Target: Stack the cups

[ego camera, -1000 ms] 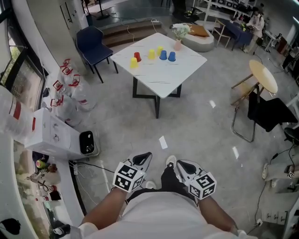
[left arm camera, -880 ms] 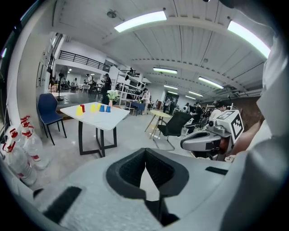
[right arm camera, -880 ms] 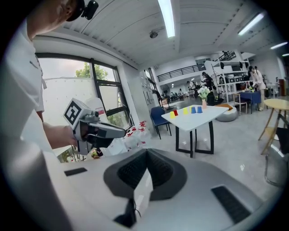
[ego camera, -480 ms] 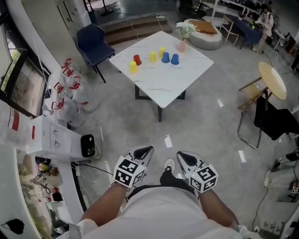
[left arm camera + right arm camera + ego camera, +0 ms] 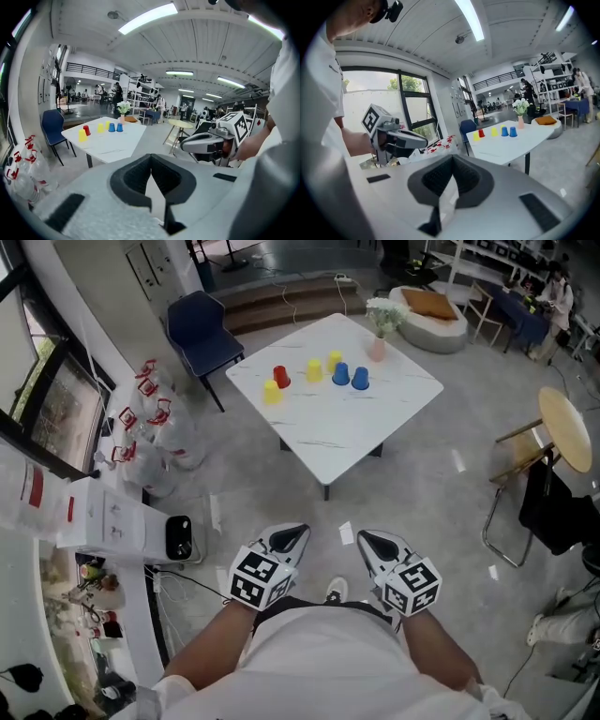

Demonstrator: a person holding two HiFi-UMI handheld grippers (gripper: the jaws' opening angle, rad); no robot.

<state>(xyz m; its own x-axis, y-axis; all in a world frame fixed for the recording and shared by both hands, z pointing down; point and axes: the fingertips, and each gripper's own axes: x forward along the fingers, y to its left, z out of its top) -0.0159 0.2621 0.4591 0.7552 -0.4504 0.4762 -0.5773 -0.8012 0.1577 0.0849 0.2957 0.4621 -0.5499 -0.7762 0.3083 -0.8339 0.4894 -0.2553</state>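
Several upside-down cups stand apart on the far half of a white square table (image 5: 347, 427): one red cup (image 5: 280, 377), three yellow cups (image 5: 272, 392) and two blue cups (image 5: 360, 379). The table is across the floor, well ahead of both grippers. My left gripper (image 5: 298, 533) and right gripper (image 5: 364, 537) are side by side near the person's body, shut with nothing between the jaws. The left gripper view shows the red cup (image 5: 86, 130) and blue cups (image 5: 111, 127) far off. The right gripper view shows the same row, with a blue cup (image 5: 504, 131) among them.
A pink vase with flowers (image 5: 377, 345) stands at the table's far corner. A blue chair (image 5: 202, 329) is behind the table on the left, bagged bottles (image 5: 150, 427) and a white box (image 5: 108, 517) by the left wall. A round wooden table (image 5: 567, 427) and a black chair (image 5: 553, 512) stand at the right.
The table and cups have come nearer and sit lower in the head view as the person walks toward them. Both grippers travel along, shut throughout.
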